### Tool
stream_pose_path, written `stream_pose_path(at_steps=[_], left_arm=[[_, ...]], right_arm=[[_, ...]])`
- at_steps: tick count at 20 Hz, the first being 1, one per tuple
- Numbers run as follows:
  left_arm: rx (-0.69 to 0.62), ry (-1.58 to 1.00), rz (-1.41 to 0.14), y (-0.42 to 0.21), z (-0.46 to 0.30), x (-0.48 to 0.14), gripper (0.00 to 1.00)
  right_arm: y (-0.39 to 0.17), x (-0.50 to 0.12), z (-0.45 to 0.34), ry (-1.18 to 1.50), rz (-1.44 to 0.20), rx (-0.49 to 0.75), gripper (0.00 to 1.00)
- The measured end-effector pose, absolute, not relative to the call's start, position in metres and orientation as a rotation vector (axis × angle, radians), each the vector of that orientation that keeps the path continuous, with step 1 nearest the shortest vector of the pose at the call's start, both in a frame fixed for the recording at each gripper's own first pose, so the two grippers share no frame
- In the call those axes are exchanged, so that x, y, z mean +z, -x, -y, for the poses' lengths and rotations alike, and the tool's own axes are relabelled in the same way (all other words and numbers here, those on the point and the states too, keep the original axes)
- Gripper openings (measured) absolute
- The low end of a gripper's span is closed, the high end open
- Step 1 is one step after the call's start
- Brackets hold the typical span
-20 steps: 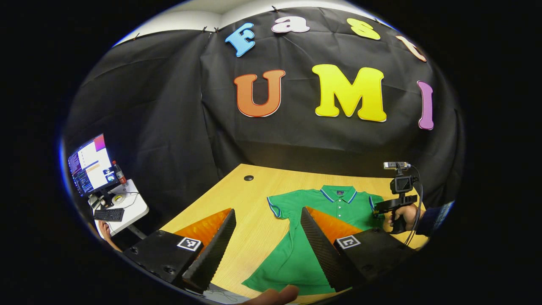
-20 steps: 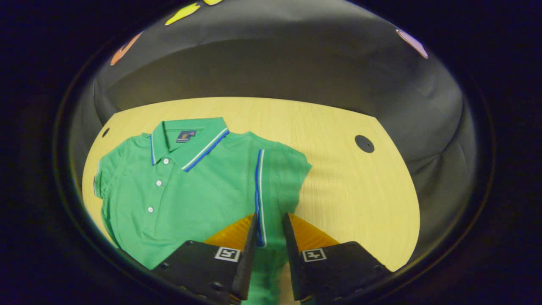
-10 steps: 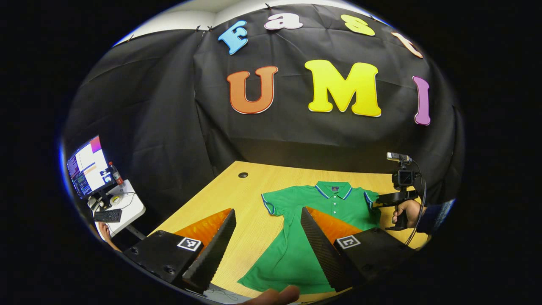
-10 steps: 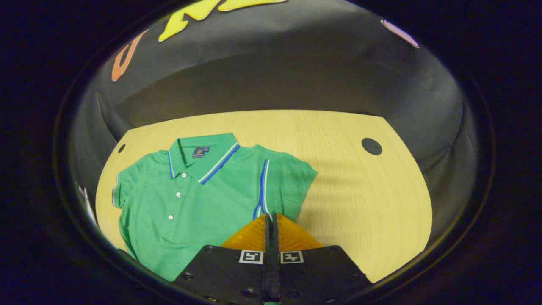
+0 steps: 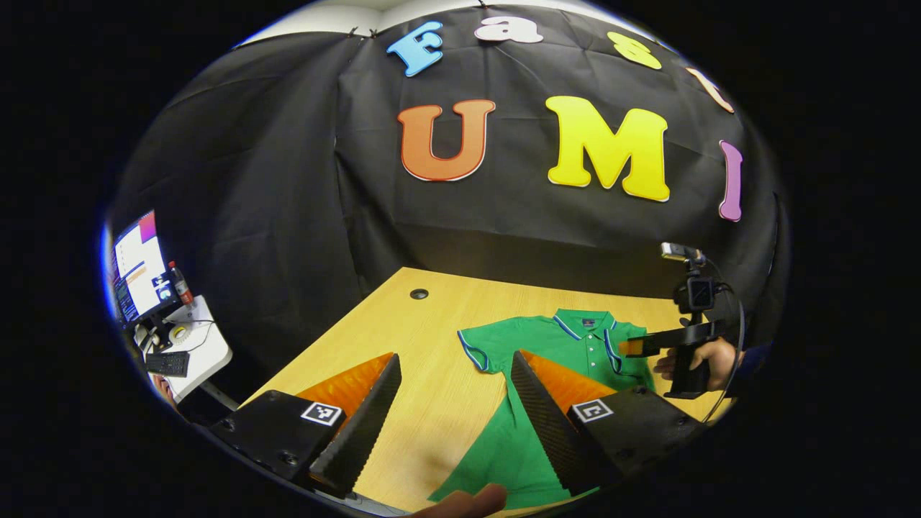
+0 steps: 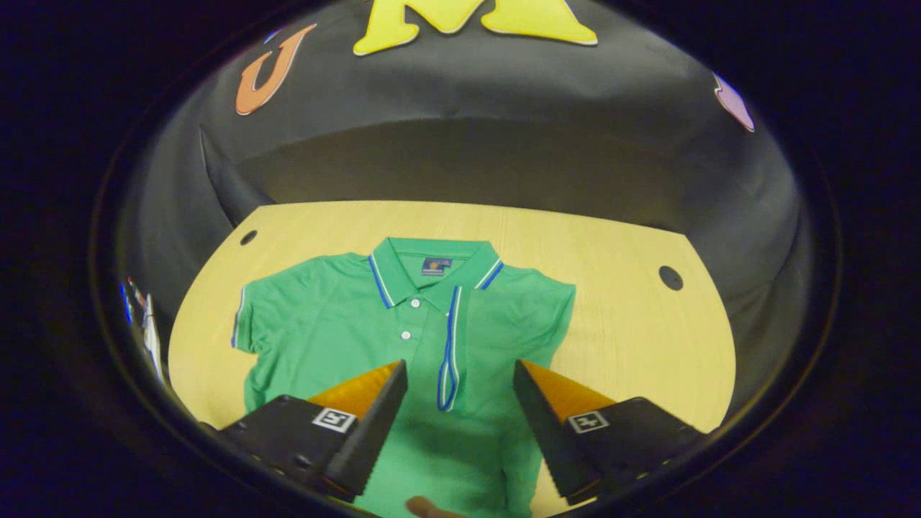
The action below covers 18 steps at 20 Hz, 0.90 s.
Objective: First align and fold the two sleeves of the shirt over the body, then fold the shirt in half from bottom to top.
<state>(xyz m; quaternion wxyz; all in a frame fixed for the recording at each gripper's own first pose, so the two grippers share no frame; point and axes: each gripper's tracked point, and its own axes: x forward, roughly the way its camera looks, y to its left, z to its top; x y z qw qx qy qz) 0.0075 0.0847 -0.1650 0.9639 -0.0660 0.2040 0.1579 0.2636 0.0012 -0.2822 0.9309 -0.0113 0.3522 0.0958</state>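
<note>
A green polo shirt (image 6: 345,327) with blue-and-white trim lies face up on the wooden table (image 6: 633,338), collar to the far side. One sleeve lies folded over the chest, its striped cuff (image 6: 449,345) running beside the buttons. The other sleeve (image 6: 248,324) is spread flat to the side. My right gripper (image 6: 459,367) hovers open just above the folded cuff, with nothing between its fingers. In the left gripper view the shirt (image 5: 575,344) lies ahead to the right. My left gripper (image 5: 455,360) is open over the table's near side, and a hand holds the right gripper (image 5: 632,348) over the shirt.
Round cable holes (image 6: 670,278) (image 6: 248,237) sit near the table's far corners. A small white side table (image 5: 198,352) with a monitor (image 5: 137,266), a bottle and a keyboard stands off to the left. A fingertip (image 5: 468,500) shows at the bottom edge of the left gripper view.
My right gripper shut on the sleeve cuff, carried it inward over the chest, then opened and let it go. The left gripper stayed open and hardly moved.
</note>
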Motion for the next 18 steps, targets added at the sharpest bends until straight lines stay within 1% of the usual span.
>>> stream_pose_path(at_steps=[1, 2, 3, 6, 8, 10, 11, 13, 14, 16, 17, 18], left_arm=[[0.291, 0.139, -0.415, -0.023, -0.089, -0.173, 1.0], [0.267, 0.137, -0.42, -0.035, -0.091, -0.179, 0.99], [0.236, 0.124, -0.433, -0.056, -0.097, -0.191, 1.0], [0.198, 0.16, -0.466, -0.091, -0.098, -0.215, 1.0], [0.179, 0.22, -0.532, -0.119, -0.098, -0.253, 1.0], [0.187, 0.265, -0.627, -0.137, -0.1, -0.294, 0.99], [0.188, 0.299, -0.687, -0.146, -0.098, -0.318, 0.99], [0.195, 0.342, -0.751, -0.158, -0.096, -0.343, 0.99], [0.197, 0.358, -0.772, -0.164, -0.094, -0.351, 0.99], [0.228, 0.363, -0.797, -0.179, -0.099, -0.364, 0.98], [0.248, 0.361, -0.838, -0.182, -0.101, -0.375, 0.9], [0.252, 0.362, -0.874, -0.182, -0.098, -0.383, 0.86]], right_arm=[[-0.256, -0.266, 0.004, 0.02, -0.688, 0.182, 0.98], [-0.249, -0.254, 0.008, 0.018, -0.669, 0.17, 0.98], [-0.231, -0.229, 0.014, 0.022, -0.627, 0.159, 0.99], [-0.202, -0.175, 0.031, 0.072, -0.504, 0.145, 0.98], [-0.175, -0.136, 0.051, 0.062, -0.424, 0.111, 0.95], [-0.145, -0.11, 0.072, 0.013, -0.372, 0.059, 0.95], [-0.126, -0.101, 0.082, 0.011, -0.351, 0.042, 0.95], [-0.101, -0.097, 0.107, 0.087, -0.32, -0.011, 0.95], [-0.089, -0.098, 0.114, 0.118, -0.318, -0.033, 0.96], [-0.057, -0.108, 0.12, 0.144, -0.351, -0.06, 0.95], [-0.043, -0.106, 0.116, 0.117, -0.351, -0.067, 0.96], [-0.027, -0.102, 0.106, 0.076, -0.351, -0.065, 0.98]])
